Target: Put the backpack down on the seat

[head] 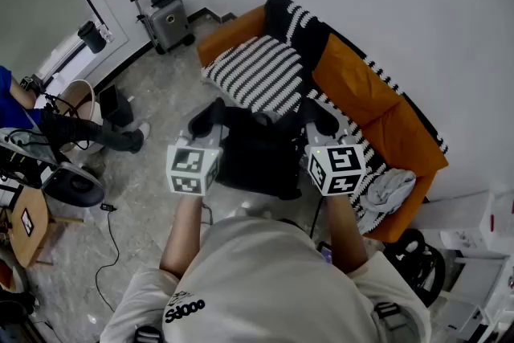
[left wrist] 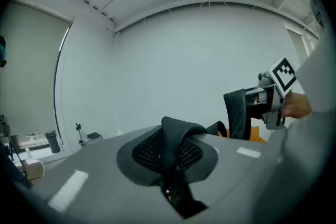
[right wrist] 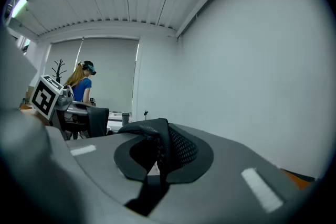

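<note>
- The backpack, one black bag, hangs between your two grippers and just below them, at the front edge of the sofa. No view shows whether it touches the seat.
- Your left gripper is clenched on one strap. The padded mesh loop rises out of its jaws.
- Your right gripper is clamped the same way on the other strap. That makes two grippers and two straps, one in each.
- Only the gripper views show the grips. From the head view you see the two marker cubes and the bag's body, but the jaws' hold is hidden.
- Each gripper view also catches the opposite gripper, which appears at the right edge of the left gripper view and at the left edge of the right gripper view.
- Beyond both grippers, only the head view shows the one orange sofa. One striped cushion lies on it ahead of the left gripper, and one grey cloth lies to the right of the right gripper.
- Far ahead and left of the left gripper, one suitcase stands by the wall.
- A person in blue stands past the left gripper. They are whole in the right gripper view and cut off at the head view's left edge.
</note>
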`<state>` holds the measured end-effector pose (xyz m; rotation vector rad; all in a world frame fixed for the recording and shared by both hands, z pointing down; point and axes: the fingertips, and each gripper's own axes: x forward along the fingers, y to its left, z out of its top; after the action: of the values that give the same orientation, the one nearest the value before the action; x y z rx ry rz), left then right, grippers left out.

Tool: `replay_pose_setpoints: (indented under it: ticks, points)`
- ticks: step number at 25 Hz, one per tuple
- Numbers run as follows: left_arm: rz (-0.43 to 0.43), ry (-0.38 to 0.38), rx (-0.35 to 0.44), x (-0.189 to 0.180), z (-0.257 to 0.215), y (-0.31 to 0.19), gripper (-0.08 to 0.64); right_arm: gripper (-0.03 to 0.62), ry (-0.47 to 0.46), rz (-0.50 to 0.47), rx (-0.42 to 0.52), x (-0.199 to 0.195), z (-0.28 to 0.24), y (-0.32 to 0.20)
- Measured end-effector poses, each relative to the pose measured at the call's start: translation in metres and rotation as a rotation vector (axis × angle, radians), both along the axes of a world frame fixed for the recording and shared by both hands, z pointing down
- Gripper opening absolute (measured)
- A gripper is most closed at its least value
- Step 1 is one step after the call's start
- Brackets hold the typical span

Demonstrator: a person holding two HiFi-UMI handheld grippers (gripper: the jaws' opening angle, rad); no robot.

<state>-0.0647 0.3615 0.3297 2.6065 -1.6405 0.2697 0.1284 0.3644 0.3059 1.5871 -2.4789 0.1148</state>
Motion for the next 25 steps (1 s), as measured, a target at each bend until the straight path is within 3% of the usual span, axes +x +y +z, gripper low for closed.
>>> replay_pose_setpoints:
  ticks: [8,14,25]
  points:
    - [0.007,-0.016,0.001,0.023,0.000,0.000,0.041,0.025,-0.014,-0.006,0.014,0.020,0.000,-0.001]
    - [-0.014,-0.018,0.022,0.035,-0.004,-0.003,0.041,0.025,-0.066,-0.062,0.037,0.029,0.001,-0.001]
    - [-0.035,-0.037,-0.006,0.051,0.010,-0.018,0.041,0.025,-0.033,-0.059,0.006,0.045,0.023,-0.027]
